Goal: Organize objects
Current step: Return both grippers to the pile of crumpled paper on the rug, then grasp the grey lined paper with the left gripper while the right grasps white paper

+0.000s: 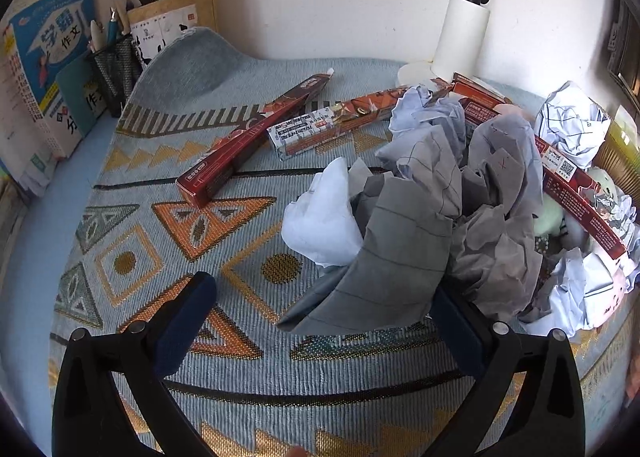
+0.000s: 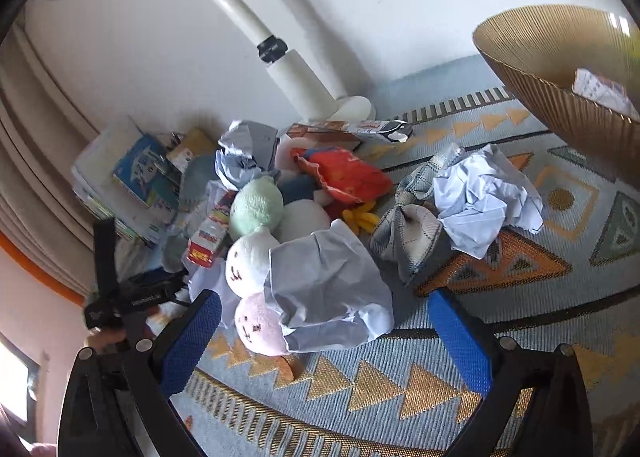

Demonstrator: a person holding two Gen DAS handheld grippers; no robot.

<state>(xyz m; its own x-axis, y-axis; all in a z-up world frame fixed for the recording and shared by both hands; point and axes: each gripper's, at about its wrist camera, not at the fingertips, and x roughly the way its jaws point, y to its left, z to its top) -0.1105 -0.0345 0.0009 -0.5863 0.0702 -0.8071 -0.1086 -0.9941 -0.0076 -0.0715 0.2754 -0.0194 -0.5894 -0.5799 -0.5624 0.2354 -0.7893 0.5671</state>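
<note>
Left gripper (image 1: 320, 321): jaws spread wide, grasping nothing; crumpled grey lined paper wad (image 1: 420, 241) lies between the fingertips, leaning right.
Right gripper (image 2: 324, 331): released; pale crumpled sheet (image 2: 328, 289) just ahead, possibly touching the pink plush ball (image 2: 258, 325).
Nearer: each to its own.

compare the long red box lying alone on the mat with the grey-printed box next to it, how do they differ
The long red box is dark red and runs diagonally toward the pen holder; the grey-printed box has a pale grey end panel with dense text and angles toward the crumpled paper. The red box lies clear of the pile, while the grey-printed box's far end runs behind the paper. Both are slim cartons lying flat on the patterned mat.
</note>
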